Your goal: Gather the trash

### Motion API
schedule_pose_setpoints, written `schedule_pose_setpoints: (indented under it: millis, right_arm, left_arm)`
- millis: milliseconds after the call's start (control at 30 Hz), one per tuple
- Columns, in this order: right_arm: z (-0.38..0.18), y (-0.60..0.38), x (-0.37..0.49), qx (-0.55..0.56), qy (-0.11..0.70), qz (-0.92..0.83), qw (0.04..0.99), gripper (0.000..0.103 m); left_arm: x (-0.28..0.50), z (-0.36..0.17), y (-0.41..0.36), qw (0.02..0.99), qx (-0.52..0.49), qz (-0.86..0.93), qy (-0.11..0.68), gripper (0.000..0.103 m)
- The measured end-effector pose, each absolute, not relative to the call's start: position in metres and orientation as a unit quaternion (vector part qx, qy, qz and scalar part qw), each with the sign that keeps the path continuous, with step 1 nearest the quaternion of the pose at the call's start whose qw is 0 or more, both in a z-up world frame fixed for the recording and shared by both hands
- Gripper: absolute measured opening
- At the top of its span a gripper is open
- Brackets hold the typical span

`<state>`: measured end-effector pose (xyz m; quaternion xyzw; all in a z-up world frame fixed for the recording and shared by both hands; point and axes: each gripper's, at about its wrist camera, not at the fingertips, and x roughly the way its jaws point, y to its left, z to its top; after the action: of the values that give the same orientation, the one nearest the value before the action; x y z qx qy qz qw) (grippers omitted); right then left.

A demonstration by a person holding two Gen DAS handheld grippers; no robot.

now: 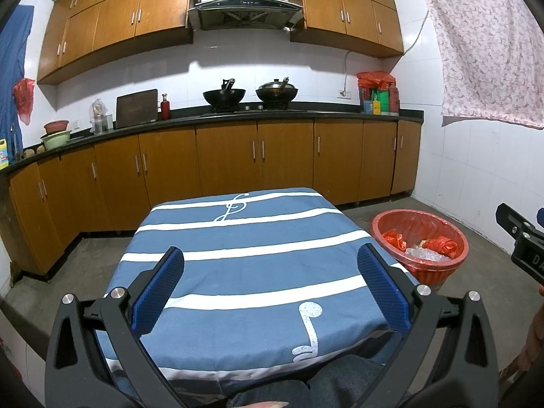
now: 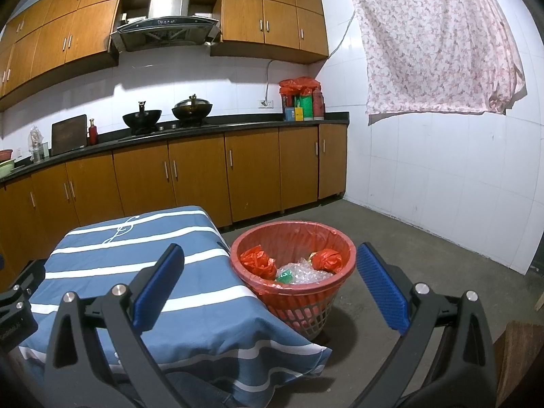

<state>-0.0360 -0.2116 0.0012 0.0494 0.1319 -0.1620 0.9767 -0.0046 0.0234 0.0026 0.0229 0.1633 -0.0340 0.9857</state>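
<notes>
A red-lined trash basket [image 2: 292,238] stands on the floor right of a small table. Inside lie crumpled red bags [image 2: 258,261], clear plastic [image 2: 306,273] and a green scrap [image 2: 285,276]. In the left wrist view the basket [image 1: 420,216] shows at right. My left gripper [image 1: 270,272] hovers open over the blue-and-white striped tablecloth [image 1: 238,238], nothing between its blue pads. My right gripper [image 2: 268,272] is open too, held above the table's right corner and the basket's near rim, empty. Part of the right gripper's body [image 1: 523,244] shows at the left view's right edge.
Wooden cabinets [image 1: 238,159] and a black counter [image 1: 272,114] with two woks [image 1: 224,97] run along the back wall. A floral cloth [image 2: 438,44] hangs on the right wall. Bare concrete floor [image 2: 408,238] surrounds the basket. A person's knees [image 1: 306,380] sit below the table.
</notes>
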Motion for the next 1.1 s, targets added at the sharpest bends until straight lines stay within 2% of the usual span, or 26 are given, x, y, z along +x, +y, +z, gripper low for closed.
schedule_pose_setpoints:
  millis: [1100]
  right_arm:
    - [-0.0078, -0.2107, -0.0348, 0.051, 0.135, -0.16, 0.977, 0.099]
  left_arm:
    - [-0.0048, -0.0011, 0.0235, 0.985, 0.022, -0.033, 0.166, 0.101]
